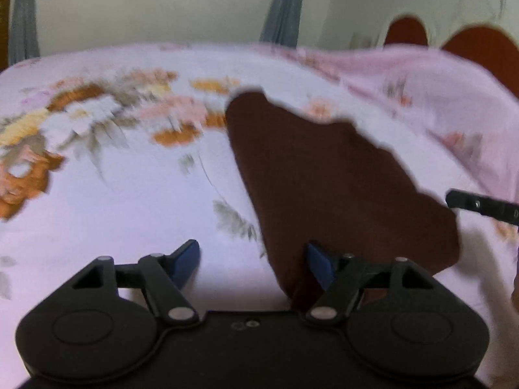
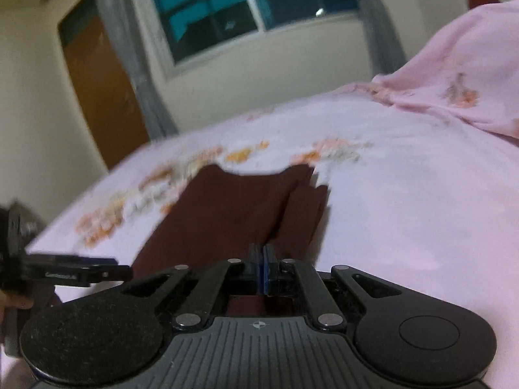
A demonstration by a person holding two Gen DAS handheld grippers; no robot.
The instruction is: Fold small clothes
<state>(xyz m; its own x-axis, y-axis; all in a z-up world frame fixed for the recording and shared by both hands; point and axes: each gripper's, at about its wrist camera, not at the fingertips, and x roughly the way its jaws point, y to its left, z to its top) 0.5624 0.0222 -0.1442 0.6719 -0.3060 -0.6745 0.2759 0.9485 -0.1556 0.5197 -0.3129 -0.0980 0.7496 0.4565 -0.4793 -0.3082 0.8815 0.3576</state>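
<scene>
left gripper (image 1: 253,261) spread wide | right gripper (image 2: 262,261) pinching maroon garment (image 2: 227,207) | floral bedsheet (image 2: 405,194) | lettering on gripper blurred, unreadable

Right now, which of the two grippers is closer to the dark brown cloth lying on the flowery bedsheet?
The right. The right gripper is shut at the dark brown cloth, apparently pinching its edge; the left gripper is open, at its near corner.

- The small cloth (image 1: 324,175) is lying on the bed sheet (image 1: 129,194).
- The left gripper (image 1: 253,259) is sitting at the cloth's near edge, one finger over the cloth and one over the sheet.
- The right gripper (image 2: 262,259) is pinching the cloth's near edge.
- A pillow (image 2: 470,64) is lying behind, to the right.
- A window (image 2: 227,9) is sitting behind the bed.
</scene>
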